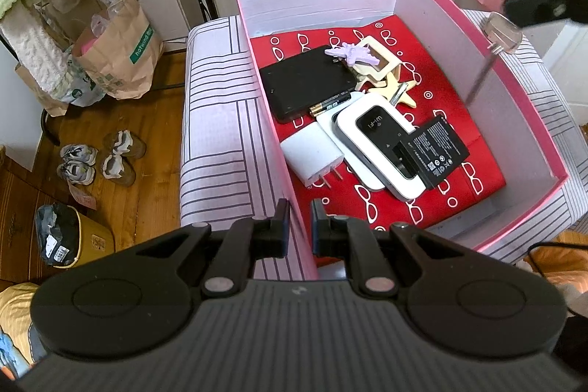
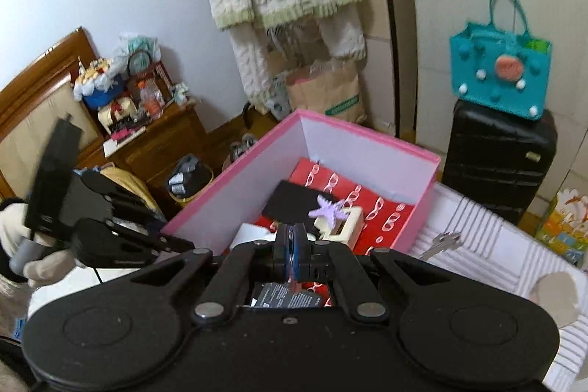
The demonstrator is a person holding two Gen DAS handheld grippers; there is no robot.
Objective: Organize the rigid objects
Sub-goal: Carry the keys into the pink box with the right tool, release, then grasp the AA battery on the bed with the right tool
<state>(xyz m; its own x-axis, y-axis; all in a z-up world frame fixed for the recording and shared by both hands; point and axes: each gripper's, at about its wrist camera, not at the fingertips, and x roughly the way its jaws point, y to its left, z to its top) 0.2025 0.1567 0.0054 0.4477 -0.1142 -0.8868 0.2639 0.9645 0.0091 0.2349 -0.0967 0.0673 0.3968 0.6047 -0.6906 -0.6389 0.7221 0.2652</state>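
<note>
A pink box with white walls stands on striped bedding, with a red patterned cloth on its floor. In it lie a black flat device, a purple starfish clip on a cream hair claw, a white plug, a white Wi-Fi router and a black battery pack. My left gripper is shut on the box's near left wall. My right gripper hovers over the box with its pads pressed together. Outside the right wall lie a key and a round silvery object.
The striped bedding surrounds the box. Shoes, paper bags and a yellow bin sit on the wooden floor at left. A teal bag rests on a black suitcase behind the box.
</note>
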